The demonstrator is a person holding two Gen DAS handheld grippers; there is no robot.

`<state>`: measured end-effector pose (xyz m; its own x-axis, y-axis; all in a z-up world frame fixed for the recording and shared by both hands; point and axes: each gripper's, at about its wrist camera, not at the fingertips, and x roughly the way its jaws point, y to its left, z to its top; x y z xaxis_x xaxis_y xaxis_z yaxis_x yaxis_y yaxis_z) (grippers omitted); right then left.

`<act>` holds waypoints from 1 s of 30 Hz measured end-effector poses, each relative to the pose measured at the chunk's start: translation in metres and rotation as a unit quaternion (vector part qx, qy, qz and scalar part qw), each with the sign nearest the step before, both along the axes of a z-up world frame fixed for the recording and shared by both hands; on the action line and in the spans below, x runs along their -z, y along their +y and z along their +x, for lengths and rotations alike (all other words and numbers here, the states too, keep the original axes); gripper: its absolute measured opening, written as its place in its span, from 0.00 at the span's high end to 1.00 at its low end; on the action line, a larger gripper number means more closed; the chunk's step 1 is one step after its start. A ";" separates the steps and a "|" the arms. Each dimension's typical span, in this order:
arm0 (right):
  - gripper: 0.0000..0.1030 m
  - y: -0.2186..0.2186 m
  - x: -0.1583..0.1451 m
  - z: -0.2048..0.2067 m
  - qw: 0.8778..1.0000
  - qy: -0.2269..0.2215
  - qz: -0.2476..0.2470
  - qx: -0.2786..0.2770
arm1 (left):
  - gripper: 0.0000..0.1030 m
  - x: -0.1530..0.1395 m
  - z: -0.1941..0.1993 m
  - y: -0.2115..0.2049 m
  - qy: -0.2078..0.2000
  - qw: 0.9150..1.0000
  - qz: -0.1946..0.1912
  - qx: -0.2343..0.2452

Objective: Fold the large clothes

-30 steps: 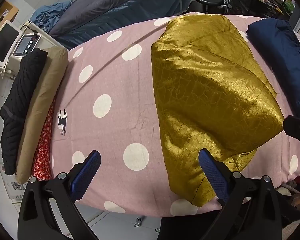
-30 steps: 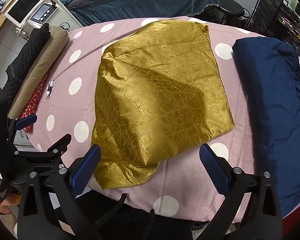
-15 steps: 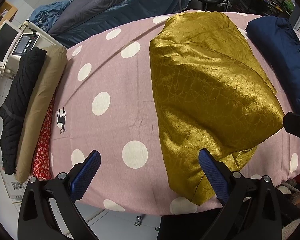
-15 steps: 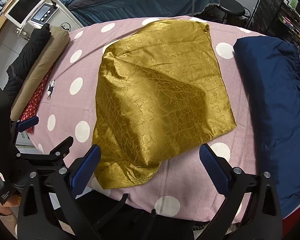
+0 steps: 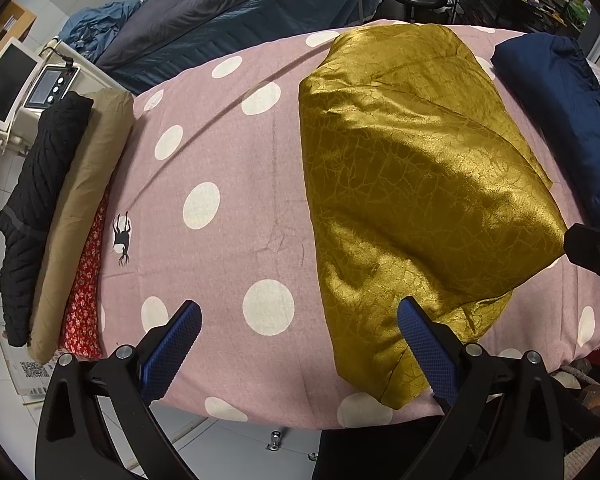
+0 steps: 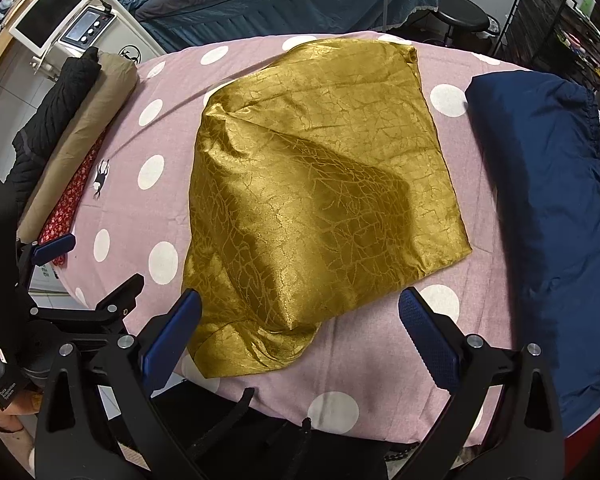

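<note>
Both tongs spread wide and gripping nothing — left tongs (image 5: pixel 299 330) poised over the near edge of the bench (image 5: pixel 228 184), right tongs (image 6: pixel 299 322) above the near end of the gold satin cloth (image 6: pixel 312 184). No contact with fabric from either pair, as far as both wrist views show.

Gold satin cloth (image 5: pixel 412 184) lying on the pink polka-dot cover, roughly at the middle of the bench and a little toward its right half, already doubled over into a rough rectangle. Far edge fairly straight; near end less tidy, with a lower layer poking out from under the top one in a loose, rounded flap close to the bench edge. One raised ridge across the top layer, so not lying flat.

Judged as a pause between folds: one fold done, another likely wanted to make a compact bundle. Navy garment (image 6: pixel 548 208) waiting just beside the cloth on the right, well bunched; stack of folded items (image 5: pixel 60 216) — black knit, tan, red floral — lined up along the left edge, probably the finished pile.

Next move, by this reading: lower both tongs to the two near corners, pinch all layers together including the stray flap, then lift and carry toward the far edge. Slippery satin — a firm, deep bite needed, and matched height on both sides to avoid skew.
</note>
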<state>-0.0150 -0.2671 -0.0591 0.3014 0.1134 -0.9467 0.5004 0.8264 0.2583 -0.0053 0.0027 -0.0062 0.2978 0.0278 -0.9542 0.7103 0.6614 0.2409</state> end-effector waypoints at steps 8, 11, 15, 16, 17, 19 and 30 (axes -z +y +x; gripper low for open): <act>0.06 0.000 0.000 -0.001 1.000 -0.001 -0.001 0.000 | 0.07 0.000 0.000 0.000 0.000 1.000 0.000 0.000; 0.06 0.000 0.000 -0.001 1.000 -0.001 -0.002 0.000 | 0.07 -0.001 0.000 0.000 0.000 1.000 0.000 0.000; 0.06 0.000 0.000 -0.002 1.000 -0.001 -0.002 0.000 | 0.07 -0.001 0.000 0.000 0.000 1.000 0.000 0.000; 0.06 0.000 -0.001 -0.002 1.000 -0.002 -0.002 0.000 | 0.07 -0.001 0.000 0.000 0.001 1.000 0.000 -0.001; 0.06 0.000 -0.002 -0.002 1.000 -0.002 -0.003 0.000 | 0.07 -0.001 0.000 0.001 0.001 1.000 -0.001 0.000; 0.06 0.000 -0.002 -0.002 1.000 -0.002 -0.003 0.000 | 0.07 -0.001 -0.001 0.003 0.001 1.000 -0.001 -0.001; 0.06 0.003 -0.005 -0.002 1.000 -0.002 -0.010 -0.002 | 0.07 0.000 -0.002 0.004 0.000 1.000 -0.001 0.000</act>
<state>-0.0174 -0.2643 -0.0545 0.3051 0.0961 -0.9474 0.4958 0.8334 0.2442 -0.0077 0.0066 -0.0059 0.2975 0.0264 -0.9544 0.7101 0.6621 0.2397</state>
